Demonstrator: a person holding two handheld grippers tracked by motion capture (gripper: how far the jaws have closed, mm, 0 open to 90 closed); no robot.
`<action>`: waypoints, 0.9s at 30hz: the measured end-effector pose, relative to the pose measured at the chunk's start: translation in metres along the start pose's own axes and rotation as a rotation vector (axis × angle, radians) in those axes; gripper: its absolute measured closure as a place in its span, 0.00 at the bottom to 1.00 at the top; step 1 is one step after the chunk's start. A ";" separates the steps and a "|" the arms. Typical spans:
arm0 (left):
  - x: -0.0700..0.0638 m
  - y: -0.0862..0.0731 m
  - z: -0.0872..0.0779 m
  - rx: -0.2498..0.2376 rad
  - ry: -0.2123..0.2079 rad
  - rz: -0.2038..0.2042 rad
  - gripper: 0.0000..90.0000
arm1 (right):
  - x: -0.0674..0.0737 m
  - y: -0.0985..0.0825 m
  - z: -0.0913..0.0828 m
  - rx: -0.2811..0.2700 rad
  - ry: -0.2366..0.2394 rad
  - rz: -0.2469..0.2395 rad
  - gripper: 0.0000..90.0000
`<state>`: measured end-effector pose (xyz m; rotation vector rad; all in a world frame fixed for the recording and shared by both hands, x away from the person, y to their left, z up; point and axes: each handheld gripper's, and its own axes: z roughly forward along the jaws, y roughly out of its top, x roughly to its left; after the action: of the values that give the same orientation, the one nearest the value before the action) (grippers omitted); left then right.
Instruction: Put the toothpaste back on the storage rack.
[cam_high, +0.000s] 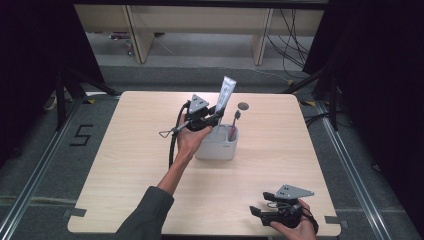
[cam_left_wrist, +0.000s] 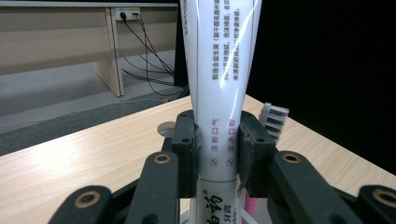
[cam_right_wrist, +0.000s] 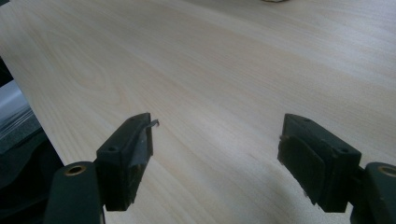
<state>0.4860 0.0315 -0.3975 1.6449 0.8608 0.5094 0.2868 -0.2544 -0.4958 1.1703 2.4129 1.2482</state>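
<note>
A white toothpaste tube (cam_high: 226, 96) stands upright over the white holder cup (cam_high: 217, 146) in the middle of the table. My left gripper (cam_high: 217, 118) is shut on the tube's lower part; in the left gripper view both pads press the tube (cam_left_wrist: 219, 70) from either side. A toothbrush (cam_high: 233, 126) with a pink handle stands in the cup, its bristle head (cam_left_wrist: 274, 120) just right of the tube. My right gripper (cam_high: 256, 214) rests low near the table's front right edge. Its jaws stand wide apart over bare wood, as the right gripper (cam_right_wrist: 215, 149) view shows.
The light wooden table (cam_high: 125, 165) has a small round hole (cam_high: 243, 106) behind the cup. Dark curtains flank both sides. Desk legs and cables stand on the floor beyond the far edge.
</note>
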 end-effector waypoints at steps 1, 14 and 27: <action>0.000 -0.001 0.001 0.003 0.000 0.000 0.79 | 0.000 0.000 0.000 0.000 0.000 -0.001 0.30; 0.001 -0.013 0.007 0.038 0.022 -0.006 0.79 | 0.003 0.000 0.001 0.006 0.013 0.036 0.30; 0.001 -0.021 0.009 0.084 0.035 0.008 0.78 | 0.003 0.000 0.000 0.013 0.025 0.036 0.30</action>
<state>0.4879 0.0284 -0.4199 1.7203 0.9129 0.5151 0.2849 -0.2522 -0.4957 1.2143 2.4314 1.2665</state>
